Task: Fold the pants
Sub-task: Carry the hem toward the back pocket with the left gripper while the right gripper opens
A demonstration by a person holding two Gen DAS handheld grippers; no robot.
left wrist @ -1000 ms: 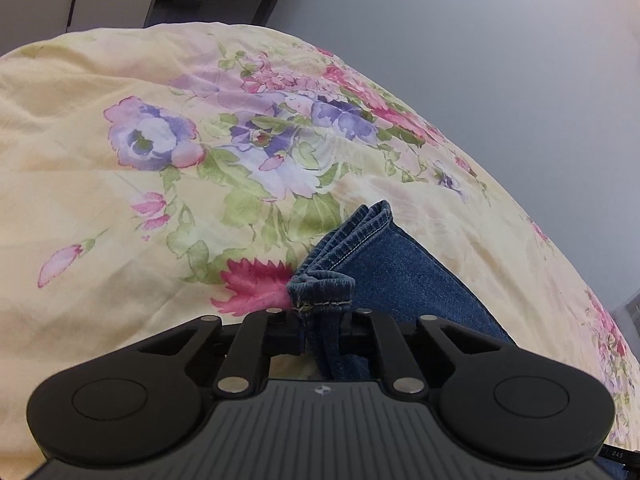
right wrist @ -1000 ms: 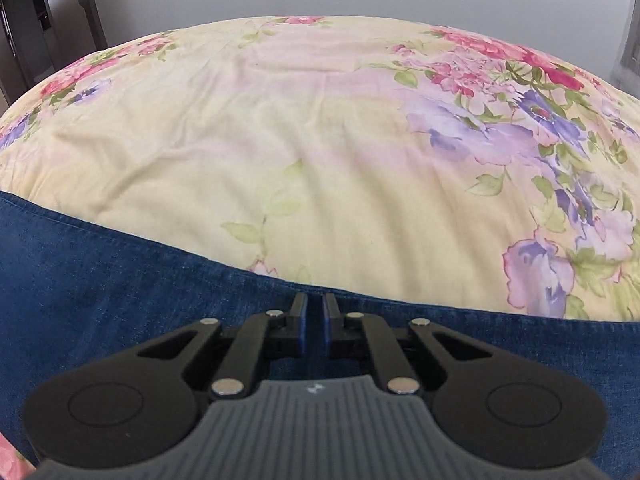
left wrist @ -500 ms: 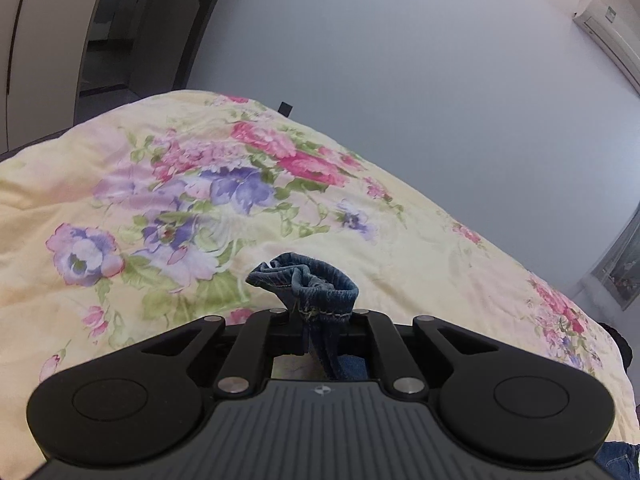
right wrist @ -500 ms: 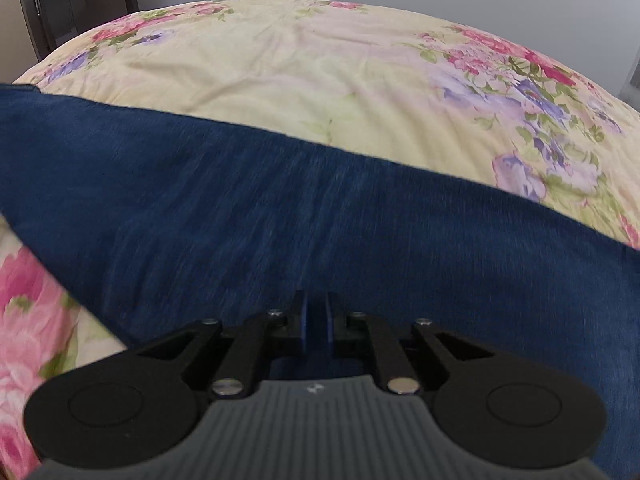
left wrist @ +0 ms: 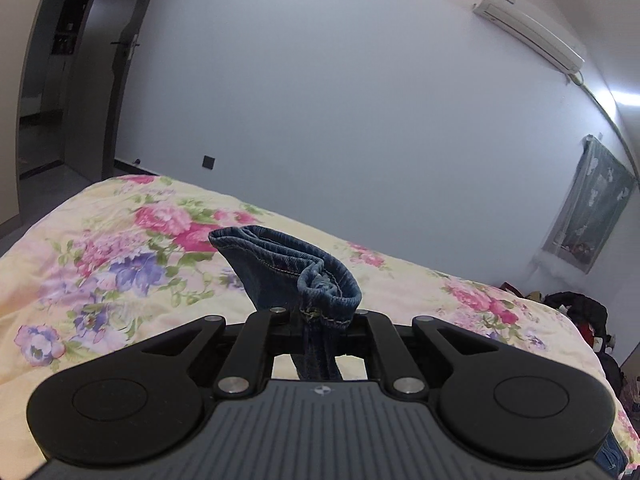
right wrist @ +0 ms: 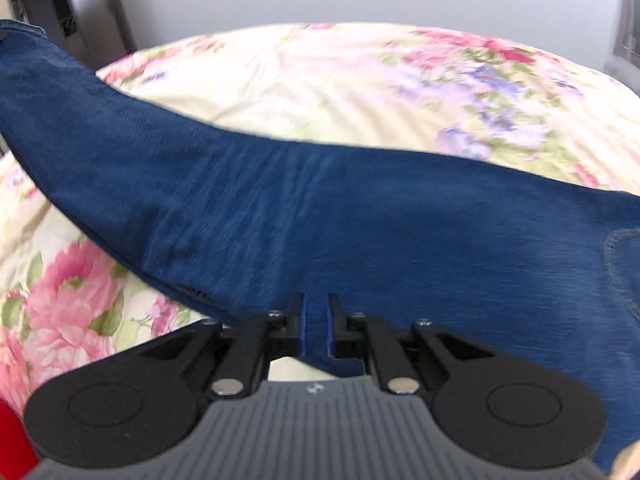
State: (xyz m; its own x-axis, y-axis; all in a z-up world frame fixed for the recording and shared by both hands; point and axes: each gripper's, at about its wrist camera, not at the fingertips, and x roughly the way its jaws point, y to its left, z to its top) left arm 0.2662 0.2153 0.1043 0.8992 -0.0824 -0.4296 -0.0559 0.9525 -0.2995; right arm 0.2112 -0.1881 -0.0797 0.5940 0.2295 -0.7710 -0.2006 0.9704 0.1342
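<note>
Floral bed (left wrist: 100, 280) | left gripper (left wrist: 320, 320) clamps jeans (right wrist: 320, 220) hem, 12 o'clock | right gripper (right wrist: 316, 320) pinches mid-leg | denim heavy, floppy; hold hems

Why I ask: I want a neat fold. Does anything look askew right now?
Yes. The hem of the jeans is bunched and curled where the left gripper pinches it, not flat. The right gripper clamps plain denim; nothing looks damaged.

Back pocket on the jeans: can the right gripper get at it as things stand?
Probably not yet. The right gripper is shut on the jeans mid-leg; the back pocket lies off to its right, unobstructed, so it must release first.
</note>
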